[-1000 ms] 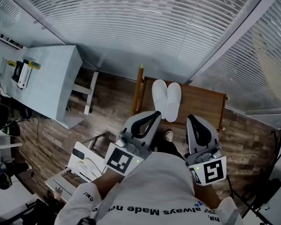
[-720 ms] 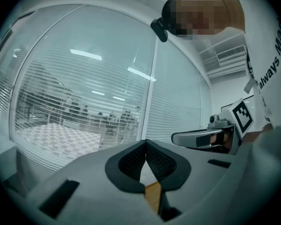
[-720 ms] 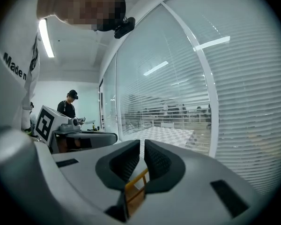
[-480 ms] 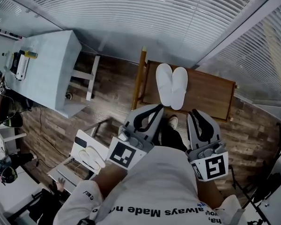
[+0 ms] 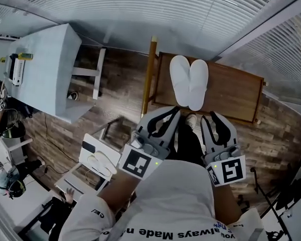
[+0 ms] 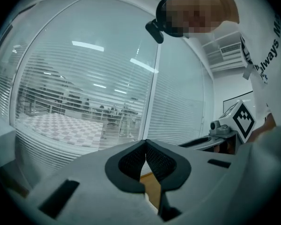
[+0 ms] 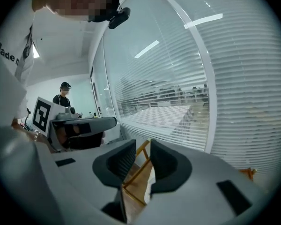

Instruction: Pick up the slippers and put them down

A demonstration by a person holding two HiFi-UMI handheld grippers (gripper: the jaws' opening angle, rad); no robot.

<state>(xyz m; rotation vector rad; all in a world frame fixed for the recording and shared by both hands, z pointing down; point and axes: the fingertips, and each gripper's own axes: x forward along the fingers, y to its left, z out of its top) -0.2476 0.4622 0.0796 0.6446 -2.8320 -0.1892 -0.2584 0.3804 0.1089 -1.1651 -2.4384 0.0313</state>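
A pair of white slippers lies side by side on a low wooden table, toes pointing away from me. My left gripper hovers just short of the slippers' heels. In the left gripper view its jaws meet at the tips, shut and empty. My right gripper hangs beside it, a little right of the heels. Its jaws are opening, and only the table's wooden frame shows through the gap, with nothing between them.
A pale grey desk with a yellow-and-black device stands to the left. A second pair of slippers lies on a white board at lower left. Glass walls with blinds close off the far side. Another person stands at the back.
Both grippers have sunk toward the table, and the slippers now sit closer to their tips in the head view. The right jaws have parted from shut.
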